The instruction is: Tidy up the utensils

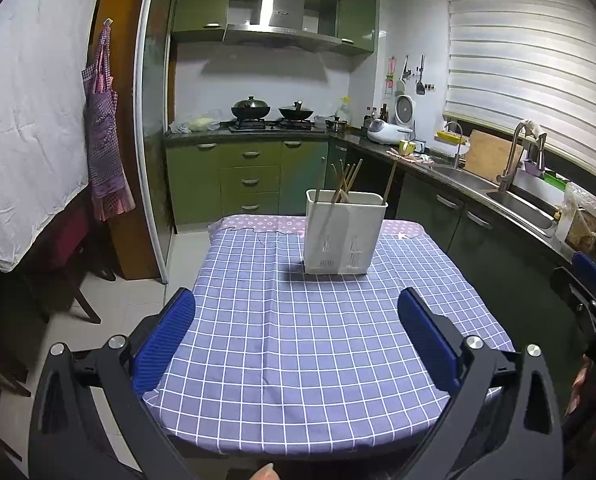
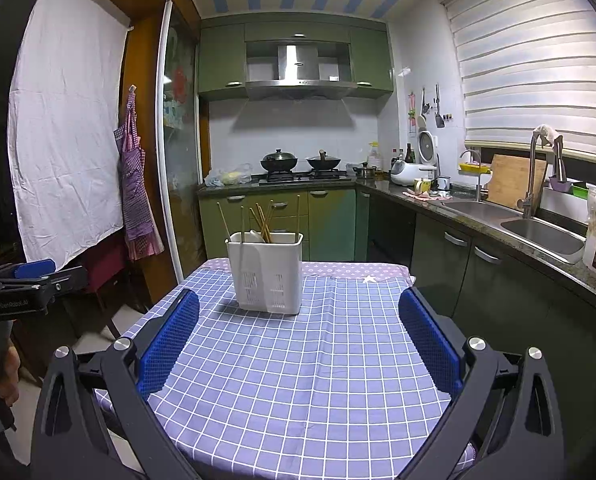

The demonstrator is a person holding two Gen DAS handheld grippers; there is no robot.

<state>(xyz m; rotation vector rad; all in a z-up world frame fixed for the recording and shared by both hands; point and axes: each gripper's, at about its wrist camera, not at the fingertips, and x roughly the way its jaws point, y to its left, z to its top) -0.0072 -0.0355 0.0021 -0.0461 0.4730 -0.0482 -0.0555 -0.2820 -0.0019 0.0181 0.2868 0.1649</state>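
Both grippers' fingers (image 1: 166, 344) (image 2: 428, 344) wide, empty; checked tablecloth (image 1: 298, 352); green kitchen cabinets (image 2: 330, 220).

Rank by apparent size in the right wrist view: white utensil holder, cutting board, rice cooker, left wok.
1. white utensil holder, clearly largest, but also nearest the camera
2. cutting board
3. rice cooker and left wok look about alike, so I won't rank them

Your views are evenly lit from overhead and sharp at centre. The white holder (image 1: 344, 232) throws a soft shadow toward 9 o'clock on the bench (image 1: 318, 344). Fisheye bending curves the edges, and the corners go black.
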